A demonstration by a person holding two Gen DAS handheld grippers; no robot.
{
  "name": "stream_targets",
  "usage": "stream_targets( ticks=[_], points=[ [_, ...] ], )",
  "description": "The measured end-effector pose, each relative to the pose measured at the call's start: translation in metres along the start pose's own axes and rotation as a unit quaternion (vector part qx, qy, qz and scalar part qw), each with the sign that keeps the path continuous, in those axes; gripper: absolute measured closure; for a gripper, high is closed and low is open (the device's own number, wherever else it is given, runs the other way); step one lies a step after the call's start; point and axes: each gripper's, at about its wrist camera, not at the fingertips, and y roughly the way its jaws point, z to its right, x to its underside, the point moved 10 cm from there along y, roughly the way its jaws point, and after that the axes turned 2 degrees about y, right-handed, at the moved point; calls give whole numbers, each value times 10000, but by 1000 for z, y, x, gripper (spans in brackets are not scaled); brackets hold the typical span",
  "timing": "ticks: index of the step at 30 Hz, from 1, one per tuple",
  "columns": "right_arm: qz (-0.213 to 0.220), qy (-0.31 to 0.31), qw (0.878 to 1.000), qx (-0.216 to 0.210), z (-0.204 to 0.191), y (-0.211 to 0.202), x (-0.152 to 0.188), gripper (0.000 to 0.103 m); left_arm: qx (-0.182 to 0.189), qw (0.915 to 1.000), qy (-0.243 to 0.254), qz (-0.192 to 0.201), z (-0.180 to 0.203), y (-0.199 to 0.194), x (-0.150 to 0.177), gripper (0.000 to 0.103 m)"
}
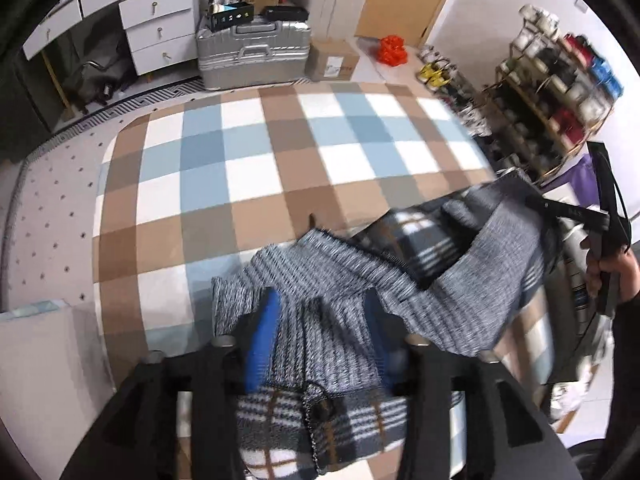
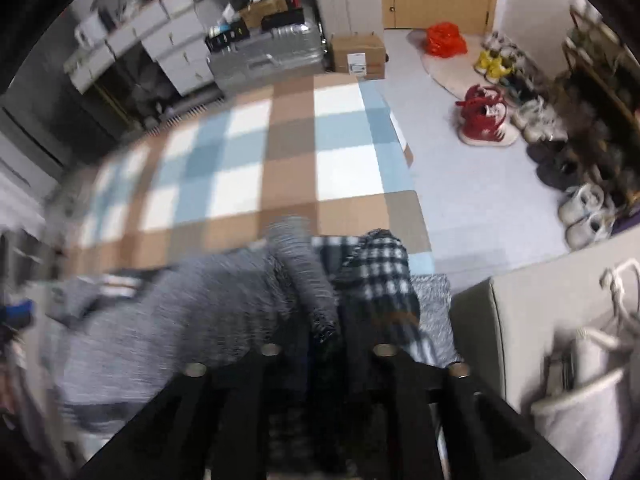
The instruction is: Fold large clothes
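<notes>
A grey knit garment with a dark plaid lining lies bunched on the near part of a brown, blue and white checked blanket. My left gripper points down at it. Its blue fingers stand apart, with loose folds of the knit between them. To the right, the cloth rises toward the other gripper, held by a hand. In the right wrist view the garment is blurred. It is heaped over my right gripper, and the cloth hides how the jaws stand.
Beyond the blanket stand a silver suitcase, white drawers and a cardboard box. A shoe rack and several shoes line the right side. A grey padded block with a pale bag is near right.
</notes>
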Motion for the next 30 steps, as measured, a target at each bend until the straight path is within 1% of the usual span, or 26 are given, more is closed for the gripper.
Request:
stream_targets(
  ticks=[1, 2, 3, 4, 6, 7, 9, 11, 12, 15, 16, 17, 19, 20, 21, 22, 24, 25, 26, 27, 28, 30],
  points=[
    [127, 0, 9999, -27, -3, -14, -2, 21, 72, 9998, 166, 3, 7, -1, -4, 46],
    [310, -59, 9995, 0, -7, -26, -5, 6, 147, 9992, 358, 0, 16, -1, -8, 46],
    [623, -199, 9978, 81, -13, -42, -9, 0, 229, 9985, 505, -37, 24, -1, -9, 45],
    [830, -362, 9958, 143, -20, -54, -12, 0, 342, 9962, 791, -138, 40, 3, -11, 45],
    [936, -638, 9935, 106, -38, -71, -9, 0, 478, 9900, 1300, -264, 65, 11, -10, 45],
    [968, -658, 9931, -7, -46, -77, -5, 1, 528, 9829, 1722, -380, 85, 20, -8, 45],
    [1026, -576, 9926, -312, -61, -85, 7, 1, 704, 9700, 2259, -562, 111, 36, -4, 45],
    [1022, -502, 9909, -721, -75, -86, 27, 0, 955, 9640, 2373, -728, 128, 49, -2, 45],
    [1035, -478, 9894, -898, -81, -85, 38, 1, 1057, 9608, 2387, -937, 136, 61, 0, 45],
    [946, -555, 9874, -1142, -94, -71, 67, 1, 1149, 9592, 2210, -1338, 140, 85, 6, 46],
    [892, -608, 9876, -1144, -96, -64, 75, 1, 1207, 9578, 2198, -1402, 142, 89, 8, 50],
    [832, -665, 9879, -1123, -97, -59, 80, 1, 1222, 9570, 2224, -1403, 143, 91, 9, 71],
    [664, -893, 9873, -1137, -101, -45, 89, 1, 1400, 9545, 2183, -1474, 149, 89, 15, 96],
    [622, -1051, 9867, -1075, -102, -39, 92, 1, 1365, 9562, 2143, -1451, 148, 89, 16, 97],
    [614, -1190, 9871, -876, -100, -32, 91, 1, 1309, 9570, 2160, -1426, 148, 90, 17, 98],
    [630, -1292, 9871, -701, -97, -25, 88, 1, 1170, 9576, 2233, -1395, 149, 92, 18, 98],
    [623, -1295, 9875, -648, -90, -14, 80, 1, 906, 9627, 2203, -1285, 147, 89, 14, 99],
    [521, -1191, 9893, -667, -85, -6, 78, 1, 677, 9677, 2164, -1102, 146, 86, 5, 100],
    [276, -1060, 9915, -703, -79, 4, 78, 0, 470, 9694, 2216, -944, 146, 83, -3, 102],
    [-27, -940, 9930, -718, -74, 15, 81, 0, 260, 9701, 2294, -753, 147, 77, -12, 102],
    [-210, -840, 9931, -792, -71, 22, 83, 0, 209, 9708, 2302, -643, 149, 72, -17, 102],
    [-236, -752, 9932, -857, -68, 26, 82, 0, -165, 9658, 2551, -427, 156, 64, -27, 102]
  ],
)
